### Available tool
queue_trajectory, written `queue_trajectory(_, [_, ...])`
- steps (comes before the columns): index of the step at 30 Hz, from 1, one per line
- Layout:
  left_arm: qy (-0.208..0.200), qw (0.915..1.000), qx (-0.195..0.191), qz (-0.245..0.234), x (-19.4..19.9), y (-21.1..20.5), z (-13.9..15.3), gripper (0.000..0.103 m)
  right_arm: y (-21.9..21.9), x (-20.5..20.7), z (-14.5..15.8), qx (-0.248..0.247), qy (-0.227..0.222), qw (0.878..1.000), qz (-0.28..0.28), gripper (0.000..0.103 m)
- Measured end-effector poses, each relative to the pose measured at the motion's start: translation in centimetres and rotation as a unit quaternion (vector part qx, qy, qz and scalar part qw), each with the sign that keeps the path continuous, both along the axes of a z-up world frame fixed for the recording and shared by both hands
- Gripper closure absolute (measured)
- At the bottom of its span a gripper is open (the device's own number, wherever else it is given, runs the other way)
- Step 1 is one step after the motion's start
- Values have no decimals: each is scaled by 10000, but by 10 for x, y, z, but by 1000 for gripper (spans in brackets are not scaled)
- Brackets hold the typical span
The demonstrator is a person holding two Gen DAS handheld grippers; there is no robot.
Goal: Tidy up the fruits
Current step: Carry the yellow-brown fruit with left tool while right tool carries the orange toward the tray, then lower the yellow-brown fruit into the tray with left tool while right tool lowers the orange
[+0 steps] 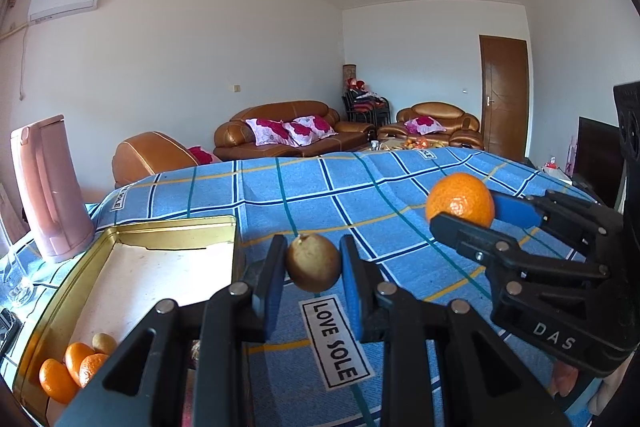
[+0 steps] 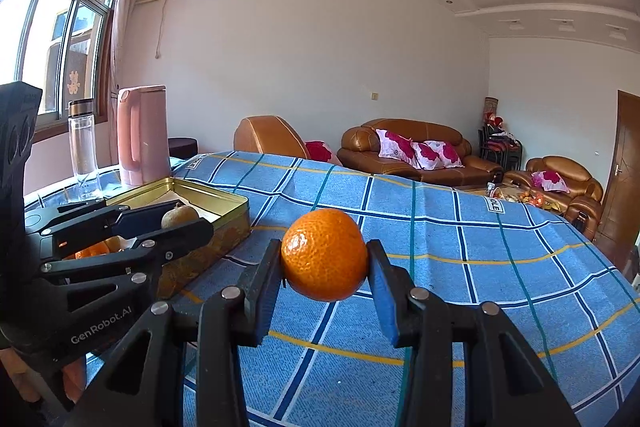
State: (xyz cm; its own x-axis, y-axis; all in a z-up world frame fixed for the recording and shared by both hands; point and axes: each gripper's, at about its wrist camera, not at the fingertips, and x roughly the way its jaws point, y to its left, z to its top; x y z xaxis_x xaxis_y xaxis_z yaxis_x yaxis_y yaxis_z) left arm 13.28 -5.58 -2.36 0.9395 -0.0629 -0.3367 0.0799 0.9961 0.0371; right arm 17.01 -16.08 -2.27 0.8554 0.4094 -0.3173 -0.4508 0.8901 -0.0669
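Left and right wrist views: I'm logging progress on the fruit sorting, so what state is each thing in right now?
Left gripper: shut on the brown fruit, held off the cloth.
Right gripper: shut on the mandarin, held off the cloth.
Gold tin: lidless, partly filled; mandarins in tin and one pale fruit lie in its near corner.
Pink kettle: upright, lid closed.
Clear bottle: upright, capped.

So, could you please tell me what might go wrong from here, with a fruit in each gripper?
1. The left gripper pinches the brown fruit only at its sides; being round, it could slip out before reaching the tin.
2. The orange in the right gripper might likewise roll off the cloth.
3. The grippers are close; they could collide near the tin.
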Motion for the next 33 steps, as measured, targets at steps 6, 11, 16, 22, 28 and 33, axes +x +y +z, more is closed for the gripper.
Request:
queue_trajectory(6, [-43, 9999, -63, 97, -8, 14, 0, 75, 5, -8, 0, 9, -51, 10000, 69, 59])
queue_trajectory(11, [-57, 9997, -122, 200, -12, 27, 0, 75, 13, -13, 0, -3, -74, 9999, 148, 59])
queue_trajectory(16, [-91, 9994, -146, 288, -19, 39, 1, 75, 22, -19, 0, -56, -112, 9996, 244, 59])
queue_trajectory(22, [-98, 9988, -228, 424, -25, 55, 0, 75, 32, -23, -1, -93, -118, 9992, 369, 59])
queue_trajectory(28, [-93, 9979, -283, 569, -29, 71, 0, 75, 44, -31, -2, -154, -158, 9985, 499, 59])
queue_trajectory(33, [-122, 9971, -325, 684, -33, 82, -1, 75, 52, -34, -3, -186, -174, 9981, 569, 59])
